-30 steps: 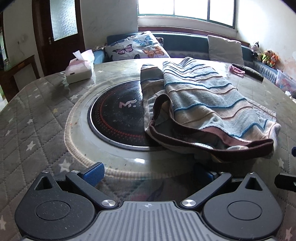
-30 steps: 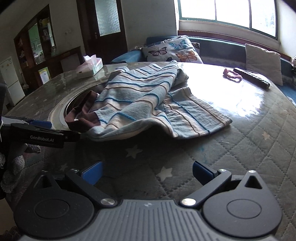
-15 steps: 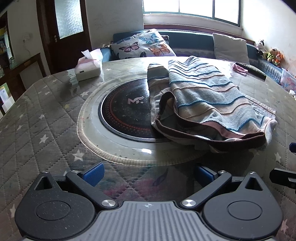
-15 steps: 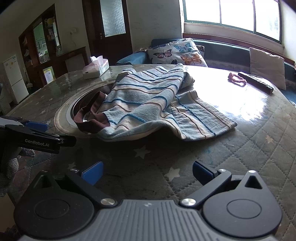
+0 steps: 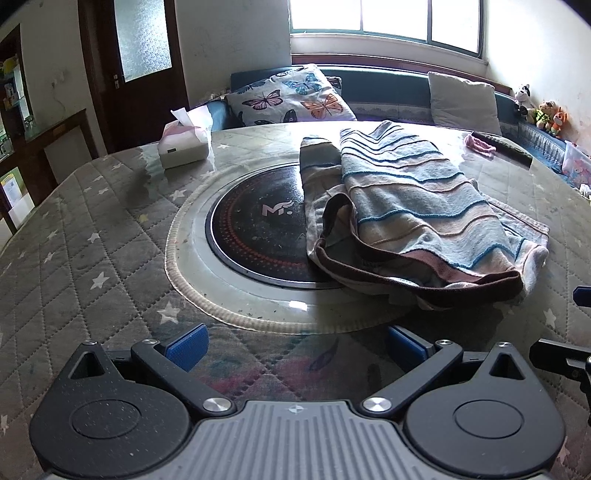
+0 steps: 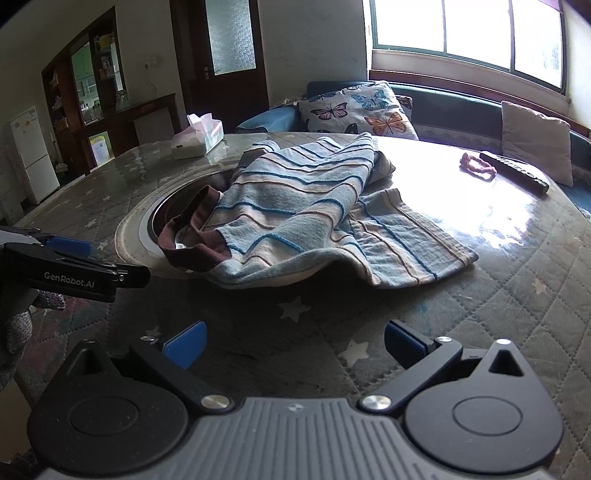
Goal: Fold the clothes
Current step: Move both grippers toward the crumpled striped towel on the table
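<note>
Between my left claw's [image 5: 295,345] blue pads [image 5: 186,345] lies only bare quilted table cover [image 5: 74,236]; the two fingers stand wide apart and grip nothing, low over the near edge of the round table. My right claw [image 6: 293,343] hangs the same way, jaws spread, empty, over the star-patterned quilting, and from its camera I see my left claw off to the left side with a gloved hand [image 6: 14,332] under it.

Ahead of both claws, well apart from either, lies the striped sweater [image 5: 413,218], pale blue and beige with thin blue lines and a dark brown hem [image 5: 424,273]. It is loosely doubled over, the hem gaping toward me, and its left part rests on the black round hob [image 5: 255,232] sunk in the table's middle, while the rest spreads right across the glossy table top.

Farther off, a tissue box [image 5: 183,146] stands at the table's far left. A pink hair tie [image 6: 476,166] lies just beside a dark remote control [image 6: 517,173] at the far right. Behind the table runs a bench with a butterfly cushion [image 5: 291,96] and a plain cushion [image 5: 463,101] under the window [image 5: 388,18]
</note>
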A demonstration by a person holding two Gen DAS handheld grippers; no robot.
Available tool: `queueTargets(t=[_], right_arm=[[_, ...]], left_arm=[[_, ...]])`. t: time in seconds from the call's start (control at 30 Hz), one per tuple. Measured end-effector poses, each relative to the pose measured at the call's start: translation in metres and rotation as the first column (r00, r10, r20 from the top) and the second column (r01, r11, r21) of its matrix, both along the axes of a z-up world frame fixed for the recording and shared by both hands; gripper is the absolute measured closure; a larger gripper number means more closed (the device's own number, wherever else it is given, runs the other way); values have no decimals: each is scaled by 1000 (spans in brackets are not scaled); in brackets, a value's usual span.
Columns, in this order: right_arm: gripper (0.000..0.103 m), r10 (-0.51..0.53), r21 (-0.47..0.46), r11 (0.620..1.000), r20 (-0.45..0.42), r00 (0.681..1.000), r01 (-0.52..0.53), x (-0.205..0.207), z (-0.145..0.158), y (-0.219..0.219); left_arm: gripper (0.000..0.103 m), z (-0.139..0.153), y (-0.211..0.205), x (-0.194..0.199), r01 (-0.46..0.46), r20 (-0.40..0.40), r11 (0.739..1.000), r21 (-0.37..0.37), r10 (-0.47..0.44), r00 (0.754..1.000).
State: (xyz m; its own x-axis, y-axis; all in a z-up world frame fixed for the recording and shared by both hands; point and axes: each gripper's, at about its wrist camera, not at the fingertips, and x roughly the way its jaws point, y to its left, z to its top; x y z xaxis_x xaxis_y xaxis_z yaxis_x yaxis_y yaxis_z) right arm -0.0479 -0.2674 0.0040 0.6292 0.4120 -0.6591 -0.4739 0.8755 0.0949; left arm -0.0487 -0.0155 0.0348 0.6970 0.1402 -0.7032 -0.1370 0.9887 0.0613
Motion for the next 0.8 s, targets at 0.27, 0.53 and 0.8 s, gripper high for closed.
queueTargets(t=[0.27, 0.53, 0.8], right_arm=[[0, 4, -6, 1000, 8, 1000, -4, 0, 2, 4], [0, 8, -15, 1000, 16, 1000, -7, 1, 4, 7], [0, 12, -16, 1000, 18, 1000, -12, 2, 5, 9]], left_arm=[[0, 3, 1, -1, -4, 4, 1000, -3, 4, 1000], [0, 4, 1, -1, -1, 7, 1000, -3, 1, 1000], [0, 4, 0, 0, 1, 6, 1000, -4, -1, 1000]])
